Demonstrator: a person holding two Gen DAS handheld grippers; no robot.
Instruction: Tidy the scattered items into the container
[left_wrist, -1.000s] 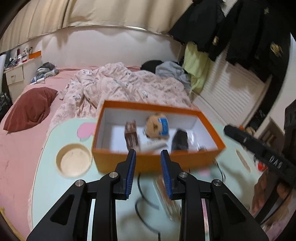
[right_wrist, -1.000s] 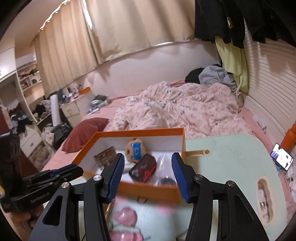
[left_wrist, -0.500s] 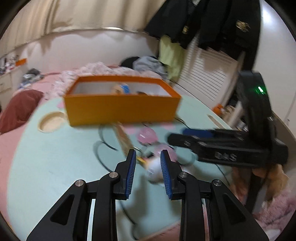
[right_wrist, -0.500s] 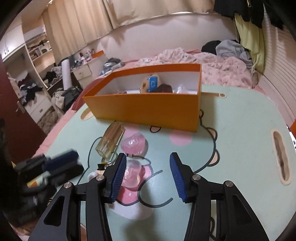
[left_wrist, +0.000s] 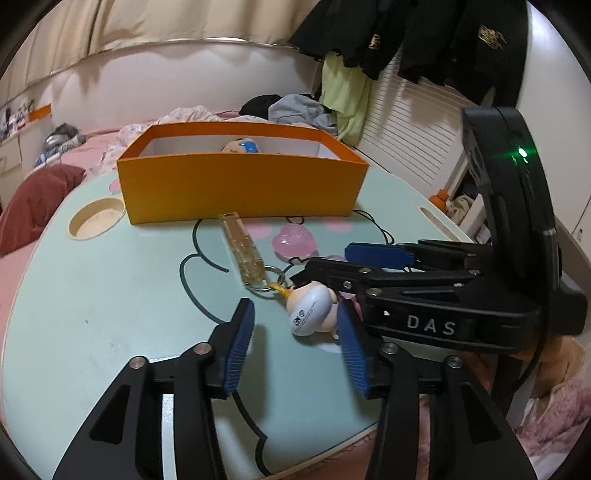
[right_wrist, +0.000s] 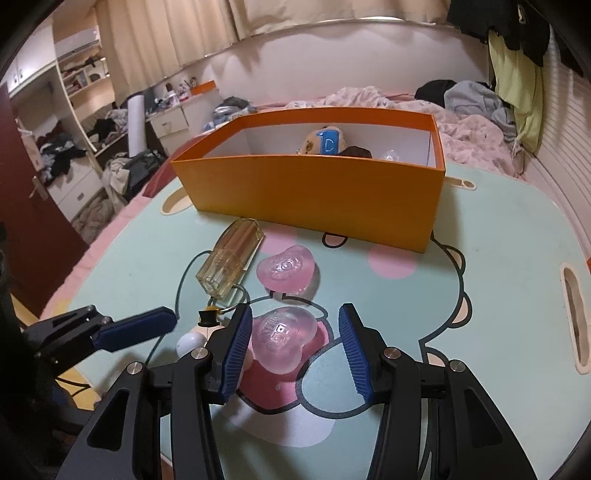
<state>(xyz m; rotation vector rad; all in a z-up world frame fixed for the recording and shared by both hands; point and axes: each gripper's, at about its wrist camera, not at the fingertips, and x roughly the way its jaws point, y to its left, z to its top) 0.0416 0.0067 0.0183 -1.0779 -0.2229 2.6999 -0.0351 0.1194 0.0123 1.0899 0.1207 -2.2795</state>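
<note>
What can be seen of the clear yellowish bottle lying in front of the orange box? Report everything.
The clear yellowish bottle is a slim, squared, see-through piece, glass or plastic by its look. It lies on its side on the mint-green table, one end close to the orange box, whether touching is unclear. At the other end is a metal key ring joined to a small figurine. A pink heart-shaped piece lies beside it. Neither gripper touches it.

Left gripper (left_wrist: 295, 334) jaws opening, straddling small white-and-peach duck keychain figure (left_wrist: 312, 309) on mint-green cartoon-print table (left_wrist: 92, 295). Right gripper (left_wrist: 354, 266) just beside it. Orange rectangular cardboard box (left_wrist: 240, 188) behind.
</note>
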